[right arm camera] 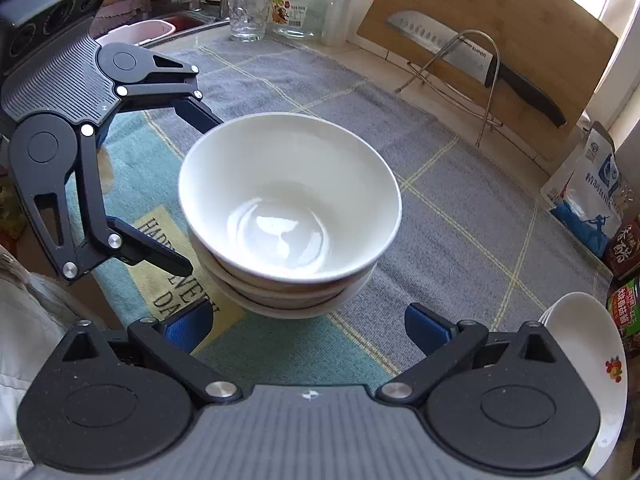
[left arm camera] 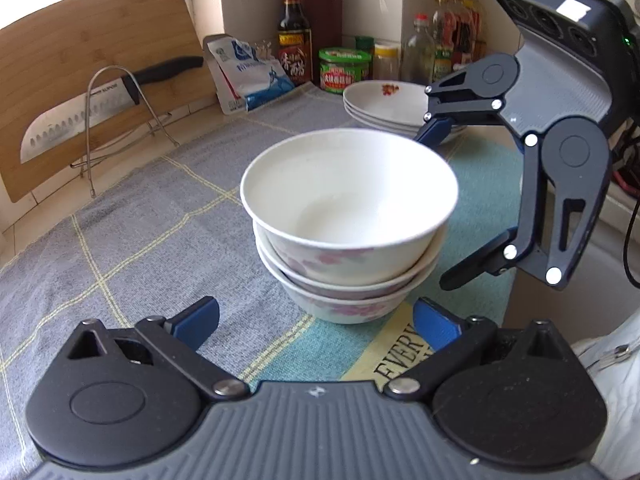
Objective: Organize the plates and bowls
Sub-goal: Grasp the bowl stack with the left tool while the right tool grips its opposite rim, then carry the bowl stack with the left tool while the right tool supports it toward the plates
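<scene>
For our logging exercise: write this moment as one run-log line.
left gripper: open, facing bowl stack | right gripper: open, facing same stack | plate stack: behind on cloth | nothing held

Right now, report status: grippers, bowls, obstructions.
Left gripper open, right gripper open, both flanking the bowl stack. Three bowls nested on cloth, ungripped. Plate stack behind. Nothing blocking.
</scene>
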Available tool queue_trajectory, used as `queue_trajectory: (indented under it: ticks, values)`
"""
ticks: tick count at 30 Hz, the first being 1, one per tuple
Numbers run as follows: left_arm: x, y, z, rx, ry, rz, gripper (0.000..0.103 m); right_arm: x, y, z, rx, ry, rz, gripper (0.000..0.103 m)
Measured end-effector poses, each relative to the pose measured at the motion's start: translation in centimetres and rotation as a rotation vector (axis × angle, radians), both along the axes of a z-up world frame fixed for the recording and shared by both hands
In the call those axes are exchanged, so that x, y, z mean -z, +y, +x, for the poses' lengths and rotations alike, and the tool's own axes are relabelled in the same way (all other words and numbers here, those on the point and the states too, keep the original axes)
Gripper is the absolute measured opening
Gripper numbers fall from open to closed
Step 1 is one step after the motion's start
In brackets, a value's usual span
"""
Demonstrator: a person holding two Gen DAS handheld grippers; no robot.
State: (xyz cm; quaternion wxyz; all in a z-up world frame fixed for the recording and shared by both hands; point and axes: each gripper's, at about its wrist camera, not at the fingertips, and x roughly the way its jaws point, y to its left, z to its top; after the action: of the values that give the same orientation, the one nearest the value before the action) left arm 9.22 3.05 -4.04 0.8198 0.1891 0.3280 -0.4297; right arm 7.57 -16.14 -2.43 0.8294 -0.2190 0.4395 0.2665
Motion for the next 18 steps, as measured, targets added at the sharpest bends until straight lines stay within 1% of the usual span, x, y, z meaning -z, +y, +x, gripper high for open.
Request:
queue_trajectory:
  ticks: [4, 8, 11, 15, 17, 18]
  values:
    - [0.2, -0.6, 0.6, 0.035, 0.004, 0.025, 0.102, 0.6, -0.4, 0.5, -0.017, 0.005, 0.03, 0.103]
    - [0.1, -1.1, 1.5, 0.064, 0.017, 0.037, 0.1, 0.6, -0.4, 0.6, -0.073, -0.002, 0.044, 0.103]
    - [0.0, -1.6, 2.1, 0.105, 0.027, 0.058, 0.1, 0.6, -0.3, 1.0, -0.116, 0.009, 0.045, 0.103]
    - [0.0, -2.3, 2.6, 0.177, 0.017, 0.082, 0.099, 0.8, -0.6, 1.6, -0.155, 0.036, 0.056, 0.1]
    - [0.0, -2.4, 2.8, 0.205, 0.022, 0.088, 0.099, 0.7, -0.9, 2.0, -0.163, 0.047, 0.073, 0.097]
    - [0.0, -2.4, 3.0, 0.218, 0.026, 0.091, 0.099, 0.7, -1.1, 2.3, -0.166, 0.052, 0.086, 0.096]
